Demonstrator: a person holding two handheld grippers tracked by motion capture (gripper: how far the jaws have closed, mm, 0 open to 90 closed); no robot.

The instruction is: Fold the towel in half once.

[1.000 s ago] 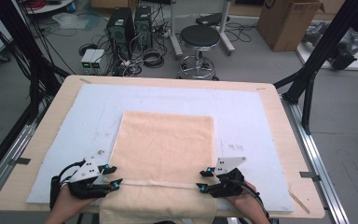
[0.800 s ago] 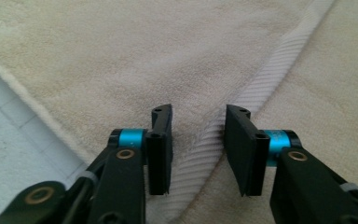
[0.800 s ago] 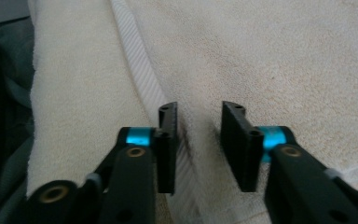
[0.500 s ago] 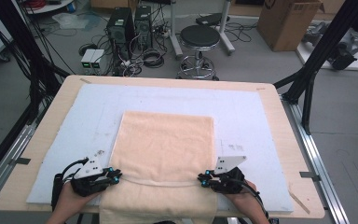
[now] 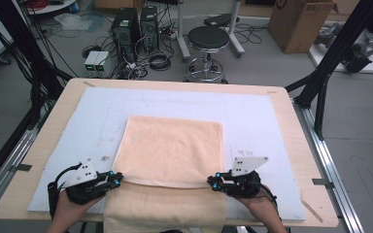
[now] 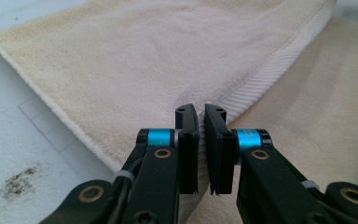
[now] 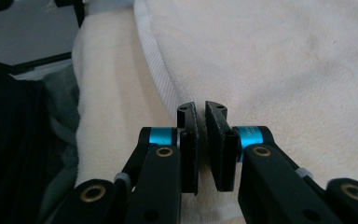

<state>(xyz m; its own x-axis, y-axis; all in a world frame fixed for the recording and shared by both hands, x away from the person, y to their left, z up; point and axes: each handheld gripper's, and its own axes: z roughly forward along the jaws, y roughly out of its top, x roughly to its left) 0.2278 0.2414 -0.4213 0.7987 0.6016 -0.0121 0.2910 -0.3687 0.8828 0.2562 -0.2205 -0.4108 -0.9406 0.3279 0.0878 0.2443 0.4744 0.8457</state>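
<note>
Beige towel (image 5: 172,155) lies on the table (image 5: 291,121), folded, its near edge pinched by both closed grippers (image 5: 115,178) (image 5: 214,182). Better to lift both corners evenly, keeping the edge straight.

Lab, computer towers (image 5: 135,26) and tangled cables (image 5: 155,60) on floor, black frame struts (image 5: 337,53), stool (image 5: 209,39), cardboard box (image 5: 303,22)

Grey floor beyond the worktop's far edge: round black stool (image 5: 208,38), computer towers (image 5: 135,24) amid tangled cables, cardboard box (image 5: 298,22) toward the far right corner.
</note>
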